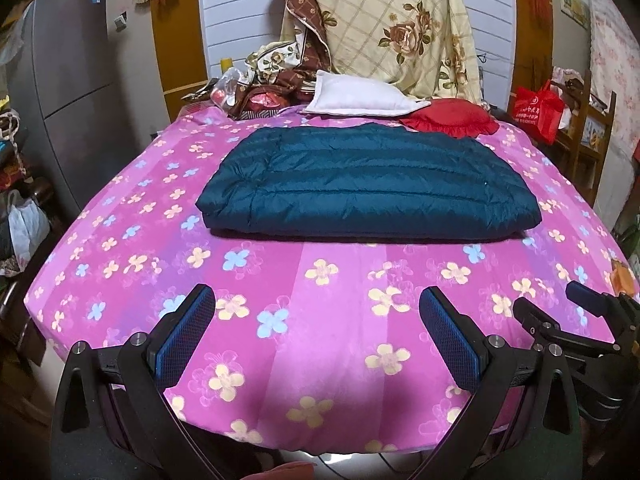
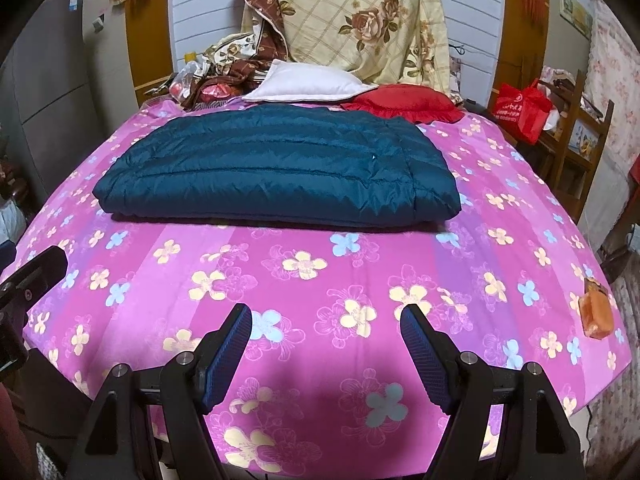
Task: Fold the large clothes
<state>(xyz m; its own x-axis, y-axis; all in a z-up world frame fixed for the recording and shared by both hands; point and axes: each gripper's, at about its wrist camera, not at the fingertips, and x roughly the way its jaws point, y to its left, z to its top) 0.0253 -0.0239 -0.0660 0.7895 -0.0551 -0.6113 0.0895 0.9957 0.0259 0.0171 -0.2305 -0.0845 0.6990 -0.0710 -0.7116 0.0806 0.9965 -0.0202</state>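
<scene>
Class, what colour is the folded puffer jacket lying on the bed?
Dark teal blue, with stitched quilted bands; the puffer jacket shows best in the left wrist view.

Glossy quilted jacket (image 1: 368, 184), cotton bedsheet (image 1: 320, 320)

A bed (image 1: 120, 264) with a pink flowered sheet fills the room. At its far end lie a white pillow (image 1: 352, 94) and a red cushion (image 1: 452, 118), and behind them a cream quilt with roses (image 1: 400, 28) leans on a white slatted wall (image 1: 236, 20). Left stands a grey refrigerator (image 1: 68, 80) (bags beside it). Right, a wooden shelf (image 1: 588, 128) carries a red bag (image 1: 536, 108).
</scene>
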